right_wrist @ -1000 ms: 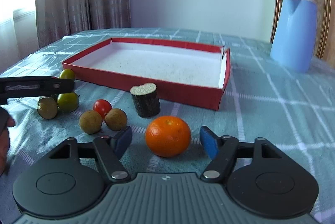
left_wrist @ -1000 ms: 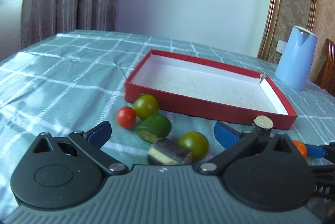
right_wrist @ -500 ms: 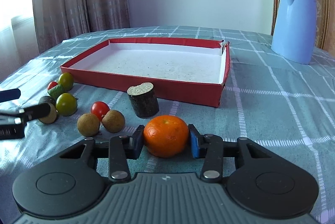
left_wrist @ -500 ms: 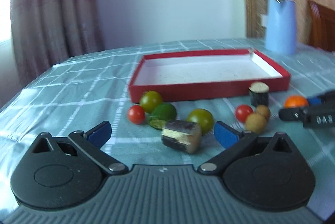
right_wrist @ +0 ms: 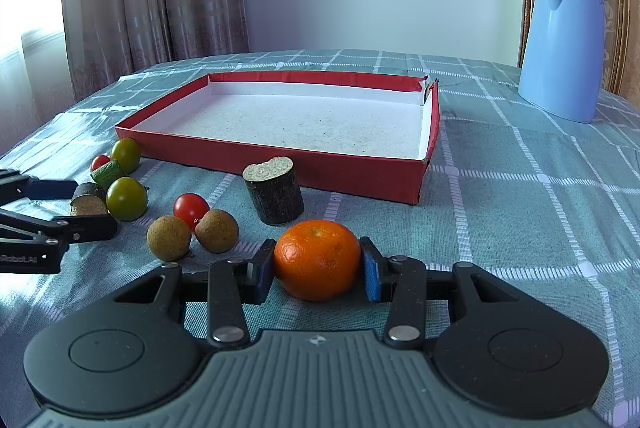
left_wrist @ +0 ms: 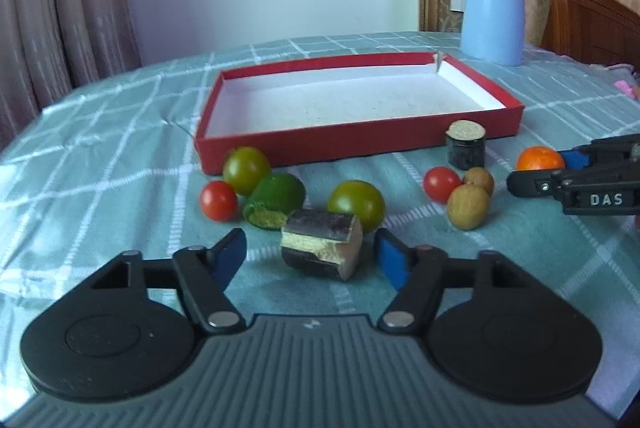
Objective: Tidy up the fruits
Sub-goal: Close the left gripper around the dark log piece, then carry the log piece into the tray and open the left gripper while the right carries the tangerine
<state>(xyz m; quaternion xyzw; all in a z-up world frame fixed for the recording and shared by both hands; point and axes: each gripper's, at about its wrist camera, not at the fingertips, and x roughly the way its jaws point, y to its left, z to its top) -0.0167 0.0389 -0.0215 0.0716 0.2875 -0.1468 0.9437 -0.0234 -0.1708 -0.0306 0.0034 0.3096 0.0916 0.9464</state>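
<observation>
Clamping the orange [right_wrist: 317, 259] from both sides, the right gripper [right_wrist: 317, 270] is seen with its blue pads pressed against the fruit, which rests on the checked tablecloth [right_wrist: 520, 212] in front of the red tray [right_wrist: 344, 174]. The jaws are drawn in to the width of the orange. The left gripper [left_wrist: 310, 254] is positioned around a dark cut piece with a pale face [left_wrist: 322, 248]; its jaws have just been closing, yet a gap is visible between each blue pad and the piece, so no grip is established. Just behind this piece a green tomato [left_wrist: 356, 205] is located, and to its left a green cut piece [left_wrist: 274, 200], a red cherry tomato [left_wrist: 218, 200] and a second green tomato [left_wrist: 246, 170] are grouped near the tray's front corner. Between the two grippers a second red cherry tomato [right_wrist: 191, 209] and two brown round fruits [right_wrist: 169, 238] [right_wrist: 217, 230] are clustered. An upright dark cut piece [right_wrist: 274, 195] stands just beside the tray's front wall. The tray holds no fruit. A blue kettle [right_wrist: 564, 44] stands well apart at the far right.
</observation>
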